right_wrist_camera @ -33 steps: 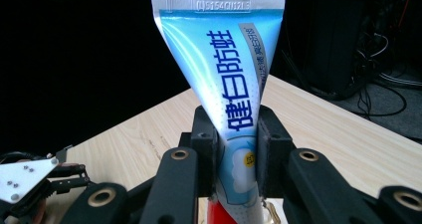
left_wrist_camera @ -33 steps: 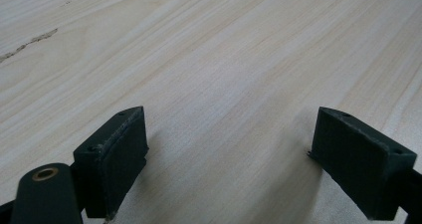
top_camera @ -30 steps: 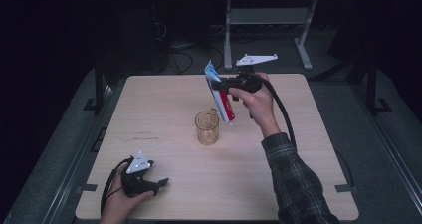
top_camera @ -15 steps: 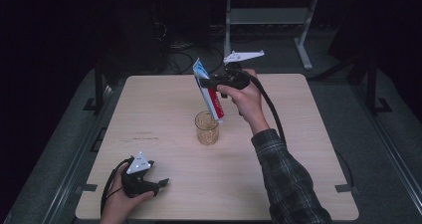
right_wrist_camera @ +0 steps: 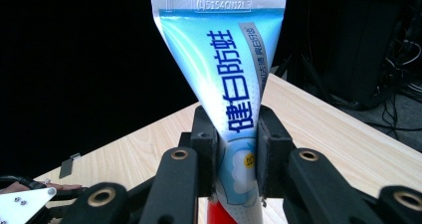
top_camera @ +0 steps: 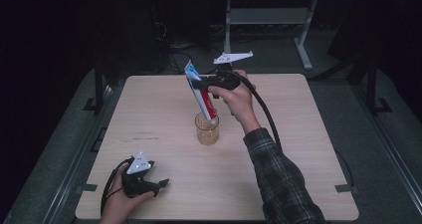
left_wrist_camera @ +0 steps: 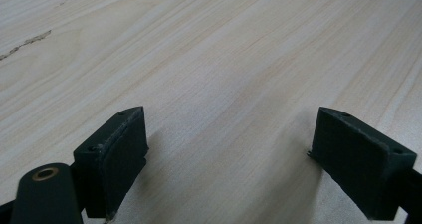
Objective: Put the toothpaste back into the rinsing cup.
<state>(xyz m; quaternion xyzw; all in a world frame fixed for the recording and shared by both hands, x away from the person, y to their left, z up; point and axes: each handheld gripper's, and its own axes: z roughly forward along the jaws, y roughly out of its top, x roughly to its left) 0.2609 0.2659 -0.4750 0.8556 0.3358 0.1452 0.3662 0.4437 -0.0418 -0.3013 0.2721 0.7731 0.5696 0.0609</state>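
1. Toothpaste tube (top_camera: 201, 93) hangs above the middle of the pale wooden counter (top_camera: 308, 134), tilted, with its crimped flat end up and toward the far left and its red lower end dipping into the mouth of a clear amber glass cup (top_camera: 206, 128).
2. Right claw (top_camera: 203, 83) is clamped on the tube; in the right gripper view both black jaws press against the tube's (right_wrist_camera: 234, 84) narrow waist, with the blue printed body fanning wide above them and a red band just below.
3. Right hand (top_camera: 236, 98) holds this gripper over the far half of the counter, its black cable looping back along a plaid sleeve (top_camera: 278, 179).
4. Cup stands upright near the counter's centre, directly under the tube.
5. Left claw (top_camera: 161, 183) rests low on the near-left part of the counter, held by the left hand (top_camera: 119, 204); in the left gripper view its jaws stand wide apart with bare wood grain (left_wrist_camera: 224, 69) between them, gripping nothing.
6. Left and right claws are well apart from each other.
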